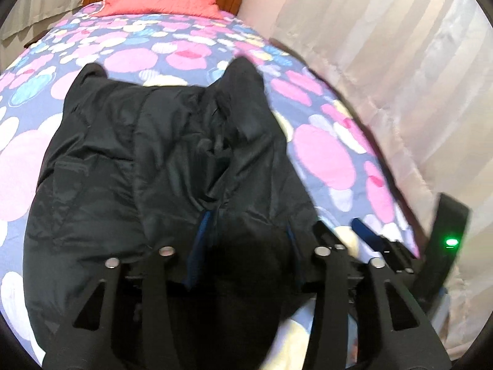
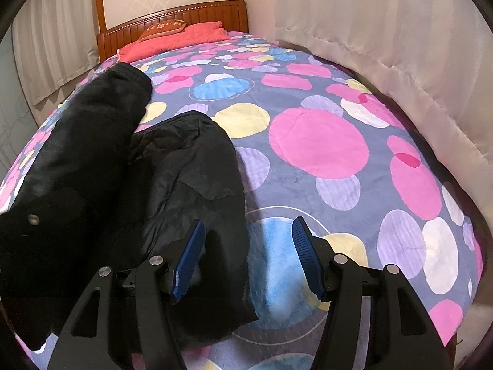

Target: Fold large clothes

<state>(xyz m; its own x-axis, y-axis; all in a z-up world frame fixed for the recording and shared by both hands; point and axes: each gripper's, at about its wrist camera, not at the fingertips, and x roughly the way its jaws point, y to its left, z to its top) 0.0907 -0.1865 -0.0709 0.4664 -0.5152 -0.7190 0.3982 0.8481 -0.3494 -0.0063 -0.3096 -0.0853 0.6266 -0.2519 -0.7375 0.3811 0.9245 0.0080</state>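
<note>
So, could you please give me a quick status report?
Left gripper open, jacket bulk between its pads. Right gripper open over the black jacket edge. Jacket bunched on bedspread; nothing obstructing.

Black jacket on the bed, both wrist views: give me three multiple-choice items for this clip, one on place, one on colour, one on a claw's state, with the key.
1. Where does the black jacket lie?
A. On the spotted bedspread
B. On the floor
C. Over the headboard

2. What colour is the pillow at the head of the bed?
A. White
B. Coral red
C. Green

3. How is the right claw?
A. Shut on the pillow
B. Out of view
C. Open, one finger beside the jacket's edge

Key:
1 A: in both views the jacket is spread across the bedspread.
2 B: the pillow by the wooden headboard is coral red.
3 C: its blue pads stand wide apart, with bedspread showing between them.
</note>
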